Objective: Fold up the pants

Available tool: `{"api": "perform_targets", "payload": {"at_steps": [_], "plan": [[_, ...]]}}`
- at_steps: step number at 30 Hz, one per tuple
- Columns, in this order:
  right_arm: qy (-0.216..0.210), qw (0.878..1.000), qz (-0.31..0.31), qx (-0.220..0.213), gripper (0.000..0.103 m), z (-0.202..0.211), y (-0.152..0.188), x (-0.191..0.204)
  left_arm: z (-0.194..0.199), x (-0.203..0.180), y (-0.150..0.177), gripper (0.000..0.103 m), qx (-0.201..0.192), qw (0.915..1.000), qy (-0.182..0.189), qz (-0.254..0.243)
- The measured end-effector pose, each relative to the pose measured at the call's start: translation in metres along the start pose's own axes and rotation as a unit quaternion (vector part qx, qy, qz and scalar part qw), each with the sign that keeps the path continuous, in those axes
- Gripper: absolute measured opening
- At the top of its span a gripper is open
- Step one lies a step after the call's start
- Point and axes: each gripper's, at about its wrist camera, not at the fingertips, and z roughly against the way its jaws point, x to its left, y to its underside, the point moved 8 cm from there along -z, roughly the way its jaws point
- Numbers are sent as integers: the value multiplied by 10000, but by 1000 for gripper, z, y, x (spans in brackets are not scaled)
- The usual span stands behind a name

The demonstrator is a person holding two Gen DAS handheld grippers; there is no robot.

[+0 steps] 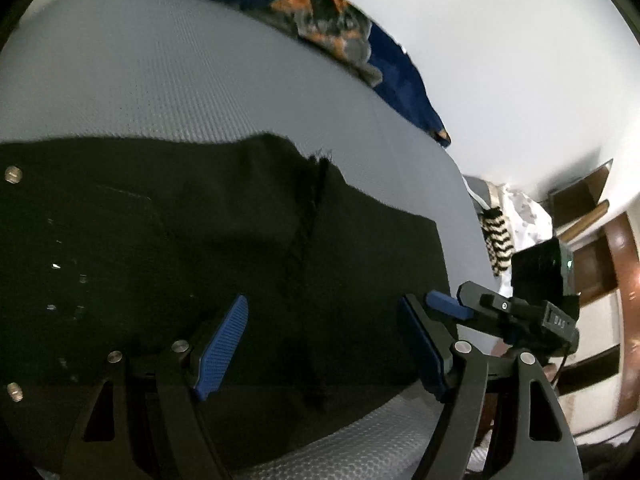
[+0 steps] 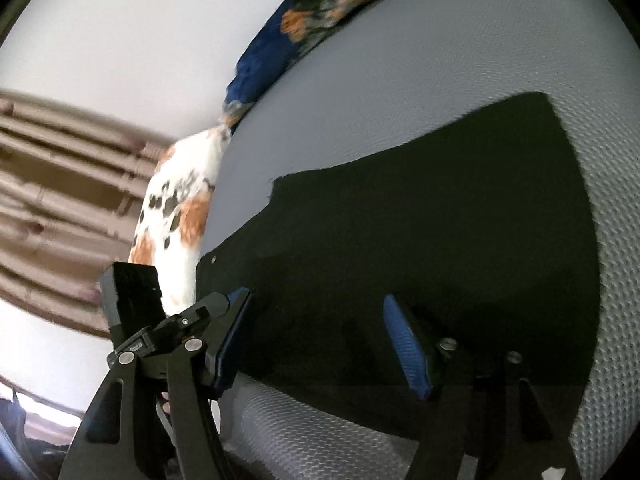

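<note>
Black pants lie flat on a grey textured mattress, with metal rivets at the left and a frayed seam near the middle. My left gripper is open just above the near edge of the pants, its blue pads holding nothing. In the right wrist view the same pants spread across the mattress. My right gripper is open over their near edge and holds nothing. The right gripper also shows at the right of the left wrist view.
A blue blanket with orange and grey pattern lies along the mattress's far edge by a white wall. A black-and-white striped cloth and a brown wooden frame are at the right. A spotted white-orange cloth and beige curtains are at the left.
</note>
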Motion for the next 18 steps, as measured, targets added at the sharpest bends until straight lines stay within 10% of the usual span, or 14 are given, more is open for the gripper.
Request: {"api": "perform_targets", "payload": {"at_steps": [18], "plan": [[201,9977,-453,-469,65,29,-11,-39,-64,-8,-16,47,917,9940,515,282]]}}
